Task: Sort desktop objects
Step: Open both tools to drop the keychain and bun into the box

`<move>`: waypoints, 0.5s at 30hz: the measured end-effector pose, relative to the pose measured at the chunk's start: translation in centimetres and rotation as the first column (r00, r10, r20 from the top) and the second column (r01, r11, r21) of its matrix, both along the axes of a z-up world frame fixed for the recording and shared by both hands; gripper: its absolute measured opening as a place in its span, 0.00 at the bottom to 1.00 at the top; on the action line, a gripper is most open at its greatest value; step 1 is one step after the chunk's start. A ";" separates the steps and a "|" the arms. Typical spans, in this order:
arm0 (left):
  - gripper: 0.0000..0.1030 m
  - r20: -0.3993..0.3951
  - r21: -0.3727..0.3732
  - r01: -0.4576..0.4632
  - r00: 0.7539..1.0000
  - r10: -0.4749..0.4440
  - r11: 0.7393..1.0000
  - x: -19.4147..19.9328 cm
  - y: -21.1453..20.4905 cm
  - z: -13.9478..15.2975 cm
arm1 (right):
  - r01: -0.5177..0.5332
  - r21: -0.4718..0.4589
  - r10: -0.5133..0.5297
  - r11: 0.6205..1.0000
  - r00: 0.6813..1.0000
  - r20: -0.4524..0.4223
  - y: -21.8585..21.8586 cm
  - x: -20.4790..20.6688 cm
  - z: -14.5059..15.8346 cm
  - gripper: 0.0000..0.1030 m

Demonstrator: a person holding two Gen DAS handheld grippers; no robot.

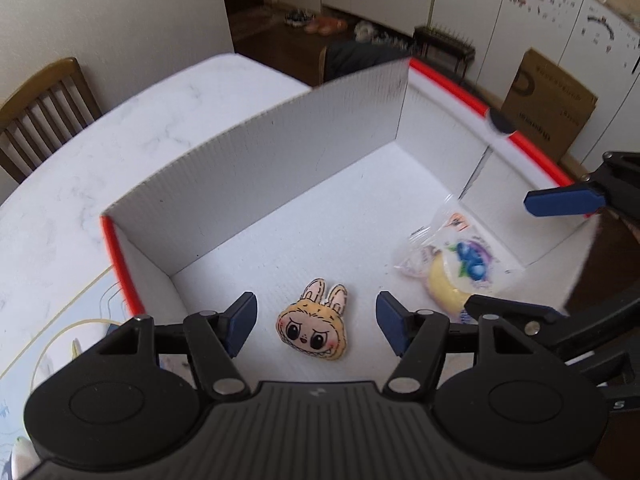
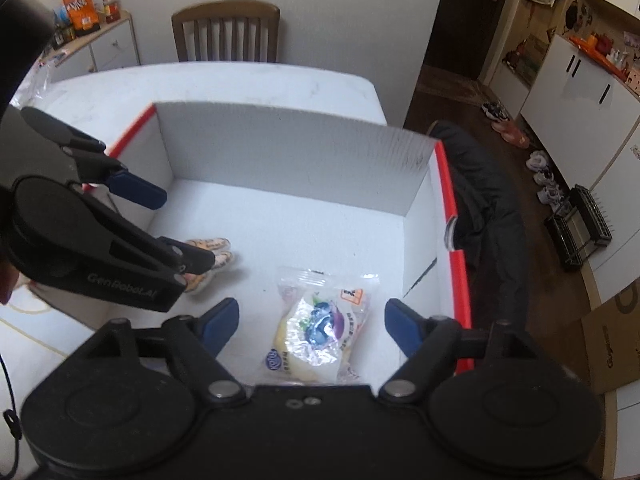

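White marble table (image 1: 120,128) bears a red-edged box (image 1: 280,160); both hand-held grippers (image 1: 316,322) (image 2: 312,320) spread, empty.

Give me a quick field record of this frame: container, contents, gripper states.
container: white box with red edges, on a white table
contents: plush face toy; wrapped snack packet
toy vs packet: apart, both flat on the box floor
left gripper: open, above the toy, pads not touching it
right gripper: open, above the packet, pads not touching it
held: nothing
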State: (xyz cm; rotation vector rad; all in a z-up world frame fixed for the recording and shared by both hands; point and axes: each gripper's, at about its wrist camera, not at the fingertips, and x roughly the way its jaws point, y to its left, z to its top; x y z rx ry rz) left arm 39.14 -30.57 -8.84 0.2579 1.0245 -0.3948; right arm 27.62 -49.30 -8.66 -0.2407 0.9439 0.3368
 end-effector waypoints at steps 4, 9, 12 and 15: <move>0.63 0.038 -0.061 -0.030 0.999 0.032 0.998 -2.1 1.4 1.4 | -0.003 0.030 0.002 1.000 0.999 0.033 -0.1 -1.5 1.5 0.77; 0.63 0.080 -0.107 -0.061 0.994 0.070 0.992 -5.0 2.9 3.3 | -0.009 0.063 0.005 0.998 0.998 0.070 0.6 -3.5 2.8 0.77; 0.63 0.088 -0.140 -0.083 0.991 0.096 0.987 -6.8 4.5 4.1 | -0.006 0.083 -0.001 0.997 0.996 0.085 1.0 -4.7 3.5 0.77; 0.63 0.095 -0.173 -0.105 0.988 0.122 0.979 -8.6 6.4 4.7 | -0.008 0.109 -0.002 0.994 0.996 0.091 1.5 -6.0 4.0 0.77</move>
